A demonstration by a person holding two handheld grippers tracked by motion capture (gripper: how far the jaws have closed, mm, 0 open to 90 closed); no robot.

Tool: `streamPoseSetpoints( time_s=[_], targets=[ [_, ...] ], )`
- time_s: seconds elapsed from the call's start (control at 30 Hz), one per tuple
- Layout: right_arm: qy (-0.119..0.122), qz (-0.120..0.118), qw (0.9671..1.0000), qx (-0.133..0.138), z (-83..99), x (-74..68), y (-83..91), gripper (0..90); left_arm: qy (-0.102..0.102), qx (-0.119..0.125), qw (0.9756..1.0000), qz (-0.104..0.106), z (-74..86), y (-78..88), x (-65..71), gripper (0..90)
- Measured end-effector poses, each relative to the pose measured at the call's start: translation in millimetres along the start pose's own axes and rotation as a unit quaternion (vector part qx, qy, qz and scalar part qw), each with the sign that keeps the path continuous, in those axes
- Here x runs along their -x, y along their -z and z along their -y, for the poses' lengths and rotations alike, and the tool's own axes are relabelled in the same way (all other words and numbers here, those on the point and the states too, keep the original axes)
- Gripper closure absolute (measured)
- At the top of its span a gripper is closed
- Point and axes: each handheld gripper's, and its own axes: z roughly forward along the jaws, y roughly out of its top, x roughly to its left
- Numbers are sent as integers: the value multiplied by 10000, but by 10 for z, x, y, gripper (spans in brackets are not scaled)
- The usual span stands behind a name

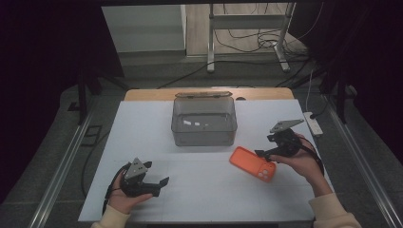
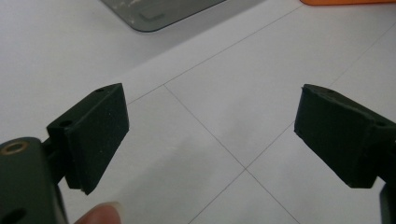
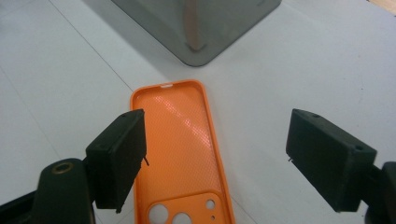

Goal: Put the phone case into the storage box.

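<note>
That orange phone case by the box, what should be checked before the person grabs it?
1. Right tool open: ok, jaws wide apart.
2. Orange rubbery phone case between its jaws: ok, lying flat, inside up.
3. Case untouched: ok, neither jaw touches it.
4. Clear grey plastic box open-topped: ok; contents cannot tell.
5. Left tool out of the way: ok, open, over the bare white table.
6. Grip strength: cannot tell.

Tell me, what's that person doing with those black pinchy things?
A person holds a gripper in each hand over a white table. The right gripper is open, its jaws on either side of an orange phone case lying inside-up near a clear plastic box. Nothing is grabbed yet. The left gripper is open too, above bare table.
</note>
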Motion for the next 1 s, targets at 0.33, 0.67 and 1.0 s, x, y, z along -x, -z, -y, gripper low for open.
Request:
streamPoseSetpoints(
  time_s=[0.33,0.67,1.0],
  targets=[
    [66,40,9999,-117,-58,63,-22,216,-6,-3,10000,3,0,0,0,103],
    [102,5,9991,-403,-121,96,-78,215,11,-3,10000,-19,-1,1,-4,102],
    [94,-49,9974,-712,-157,162,-196,213,-11,-25,10000,-11,-2,-8,3,103]
  ],
)
